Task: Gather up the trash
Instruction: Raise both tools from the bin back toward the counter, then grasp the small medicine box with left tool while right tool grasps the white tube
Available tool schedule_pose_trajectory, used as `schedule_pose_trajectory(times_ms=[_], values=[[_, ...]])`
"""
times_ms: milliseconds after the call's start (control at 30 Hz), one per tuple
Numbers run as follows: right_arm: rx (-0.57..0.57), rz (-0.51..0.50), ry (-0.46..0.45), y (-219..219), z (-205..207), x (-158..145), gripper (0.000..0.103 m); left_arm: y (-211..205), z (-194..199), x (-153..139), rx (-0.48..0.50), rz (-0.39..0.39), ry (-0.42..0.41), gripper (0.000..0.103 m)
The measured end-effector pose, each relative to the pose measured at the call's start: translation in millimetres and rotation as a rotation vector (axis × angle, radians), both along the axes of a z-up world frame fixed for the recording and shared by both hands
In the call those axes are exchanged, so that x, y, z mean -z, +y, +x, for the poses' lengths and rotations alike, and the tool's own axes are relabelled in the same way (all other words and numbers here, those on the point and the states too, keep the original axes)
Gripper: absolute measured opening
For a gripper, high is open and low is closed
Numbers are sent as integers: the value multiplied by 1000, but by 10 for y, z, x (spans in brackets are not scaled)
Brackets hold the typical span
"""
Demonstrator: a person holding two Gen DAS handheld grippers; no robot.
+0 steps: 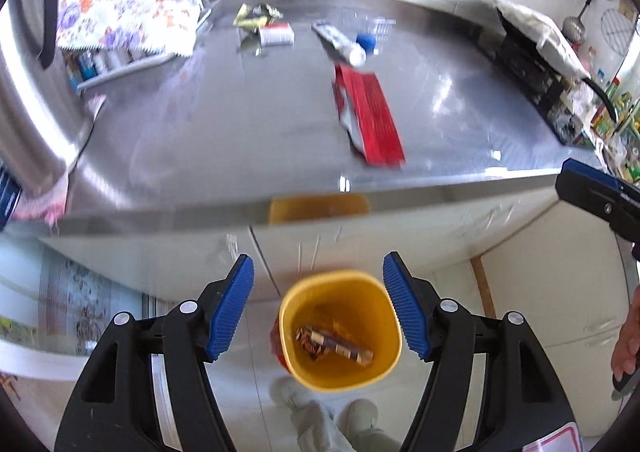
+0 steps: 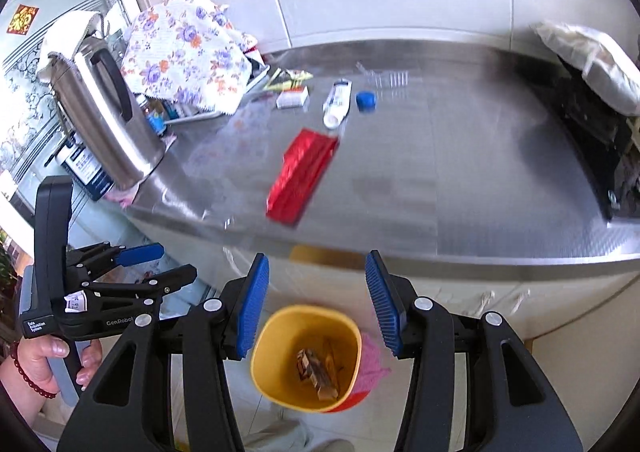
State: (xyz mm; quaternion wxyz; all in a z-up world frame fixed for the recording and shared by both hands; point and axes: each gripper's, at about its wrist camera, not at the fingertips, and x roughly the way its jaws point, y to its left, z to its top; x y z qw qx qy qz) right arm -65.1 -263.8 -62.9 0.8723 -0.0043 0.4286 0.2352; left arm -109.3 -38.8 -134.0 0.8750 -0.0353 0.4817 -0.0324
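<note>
Both grippers, left & right, fingers apart, empty, over yellow bin w/ wrappers; red packet on tabletop.

steel kettle, floral cloth, steel counter

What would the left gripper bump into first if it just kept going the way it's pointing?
Probably the yellow bin on the floor. It sits between the open fingers of the left gripper, with nothing visible in the way. Depth is hard to judge, so it might meet the rim first.
</note>
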Motion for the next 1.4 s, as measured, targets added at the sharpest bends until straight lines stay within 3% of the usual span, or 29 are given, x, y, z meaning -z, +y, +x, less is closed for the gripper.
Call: schedule_pose_trajectory(times_ms=[233,667,1067,1300,1367,1400], values=[[36,-6,-8,253,477,-29,51,274,563,-99,31,-18,-11,68],[129,-20,65,827,1382,378,51,820,1645,48,81,-45,25,68],[183,-31,120,1045,2179,675,50,794,2544,59,79,-84,21,68],[151,-50,120,1153,2476,777,44,636,2854,67,82,-87,19,72],[145,-66,108,1166,2526,779,34,589,2932,98,79,-86,27,72],[145,-73,102,1164,2550,781,34,566,2972,112,76,-81,30,72]])
